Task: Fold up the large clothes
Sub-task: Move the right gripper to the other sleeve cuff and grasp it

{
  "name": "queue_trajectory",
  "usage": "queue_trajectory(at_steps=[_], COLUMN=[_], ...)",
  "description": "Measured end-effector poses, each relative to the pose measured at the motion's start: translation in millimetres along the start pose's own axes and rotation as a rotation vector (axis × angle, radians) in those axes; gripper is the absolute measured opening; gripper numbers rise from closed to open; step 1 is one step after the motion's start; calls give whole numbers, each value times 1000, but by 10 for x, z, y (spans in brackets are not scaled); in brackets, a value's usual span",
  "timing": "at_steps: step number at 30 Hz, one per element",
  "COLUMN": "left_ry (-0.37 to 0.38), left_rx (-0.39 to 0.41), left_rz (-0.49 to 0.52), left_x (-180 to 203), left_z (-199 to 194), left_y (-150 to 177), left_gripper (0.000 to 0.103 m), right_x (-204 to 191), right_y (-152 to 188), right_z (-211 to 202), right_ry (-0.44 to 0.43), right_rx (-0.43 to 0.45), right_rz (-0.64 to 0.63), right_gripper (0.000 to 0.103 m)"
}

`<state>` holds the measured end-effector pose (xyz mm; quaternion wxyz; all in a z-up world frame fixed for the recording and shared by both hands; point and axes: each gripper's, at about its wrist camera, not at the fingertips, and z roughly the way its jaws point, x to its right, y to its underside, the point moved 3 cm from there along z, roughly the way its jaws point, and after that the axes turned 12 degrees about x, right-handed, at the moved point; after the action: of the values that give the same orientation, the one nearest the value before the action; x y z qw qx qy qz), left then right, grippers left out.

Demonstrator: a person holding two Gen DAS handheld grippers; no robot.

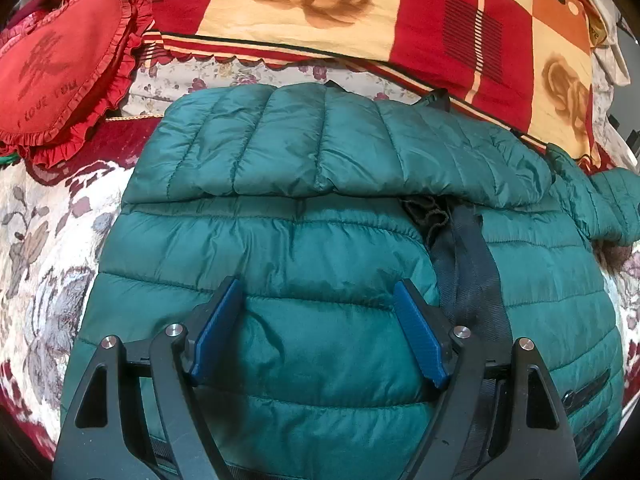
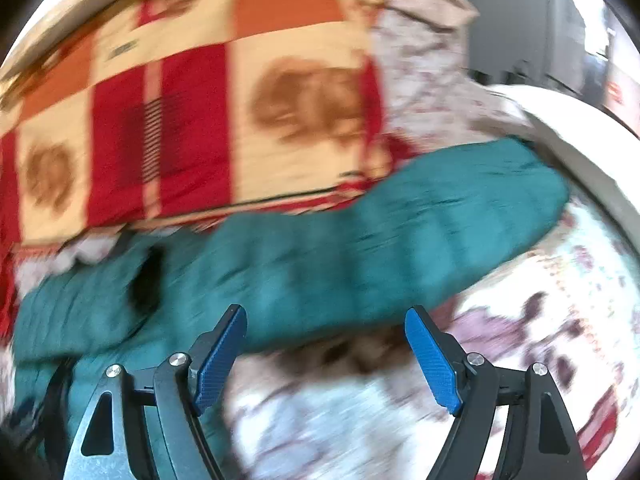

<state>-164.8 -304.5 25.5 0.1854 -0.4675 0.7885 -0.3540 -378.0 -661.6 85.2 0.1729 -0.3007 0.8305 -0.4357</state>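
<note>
A teal quilted puffer jacket (image 1: 304, 248) lies front up on the bed, with one sleeve (image 1: 328, 140) folded across its chest and a dark zipper band (image 1: 464, 264) down the middle. My left gripper (image 1: 318, 292) is open and empty, hovering just above the jacket's lower front. In the blurred right wrist view the other sleeve (image 2: 360, 240) stretches out to the right across the bedspread. My right gripper (image 2: 326, 320) is open and empty, close in front of that sleeve's lower edge.
A red, cream and orange patterned blanket (image 1: 320, 4) lies behind the jacket, also seen in the right wrist view (image 2: 192, 112). A red frilled heart cushion (image 1: 60, 64) sits at far left. The floral bedspread (image 1: 44, 232) surrounds the jacket. A white curved edge (image 2: 592, 148) is at right.
</note>
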Motion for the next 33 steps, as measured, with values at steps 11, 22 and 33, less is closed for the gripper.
queue_trajectory(at_steps=[11,22,33], left_ry=[4,10,9], left_rx=[0,4,11], left_rz=[-1,2,19], left_x=[3,-1,20], left_z=[10,26,32], left_y=[-2,13,42], left_gripper=[79,80,83], right_x=[1273,1908,1645], right_y=[-373,-547,-643], right_z=[234,491,447], right_ry=[242,253,153], right_rx=[64,93,135], right_rz=[242,498,394], right_gripper=[89,89,15])
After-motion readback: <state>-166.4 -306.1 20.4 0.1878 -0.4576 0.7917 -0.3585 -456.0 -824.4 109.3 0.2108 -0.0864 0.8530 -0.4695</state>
